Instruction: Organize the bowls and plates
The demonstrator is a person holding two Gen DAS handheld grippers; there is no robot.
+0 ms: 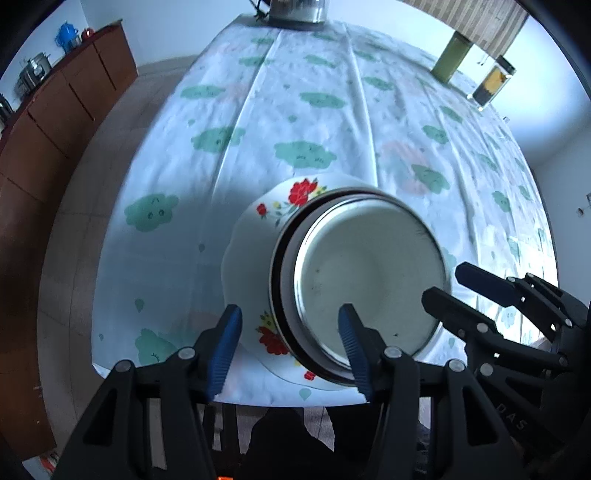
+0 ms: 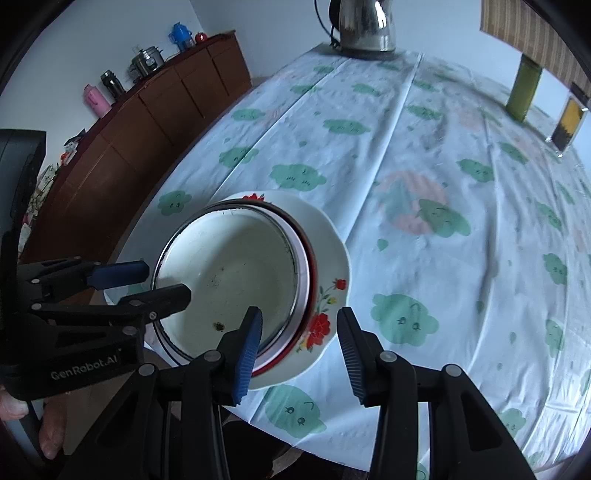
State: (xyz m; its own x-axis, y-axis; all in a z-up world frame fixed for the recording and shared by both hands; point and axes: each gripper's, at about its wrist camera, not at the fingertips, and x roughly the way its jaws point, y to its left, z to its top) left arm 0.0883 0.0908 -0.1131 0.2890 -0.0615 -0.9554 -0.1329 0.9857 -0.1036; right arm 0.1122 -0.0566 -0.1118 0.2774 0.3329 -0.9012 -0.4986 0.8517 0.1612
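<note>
Left wrist view: left gripper [image 1: 290,345] points steeply down at a stack of bowls [image 1: 369,280] sitting on a flowered plate [image 1: 251,229], near the front edge of the desk [image 1: 258,129]. Fingers released, grasping nothing: the left blue finger [image 1: 223,350] is over the plate's outer edge, the right one over the top bowl's inside, so the bowl rims and plate edge lie between them without contact that I can see. Top bowl is white inside with a metal rim; darker rims of other bowls show beneath it. Right gripper [image 1: 458,286] comes in from the right, its fingers parted, at the bowls' right rim; contact cannot be told. The desk has a white cloth with green clouds. A metal kettle [image 1: 295,11] stands at the far end; a green tin [image 1: 450,59] and a clear jar [image 1: 493,83] stand at the far right. A brown cabinet [image 1: 55,129] is on the left.

Right wrist view: right gripper [image 2: 299,343] has released fingers, nothing pressed; the plate's [image 2: 332,251] flowered edge and the rims of the bowls [image 2: 229,269] lie between them. Left gripper [image 2: 159,282] is at the left, fingers parted around the bowls' left rim. A person's fingers [image 2: 51,432] show at bottom left.
</note>
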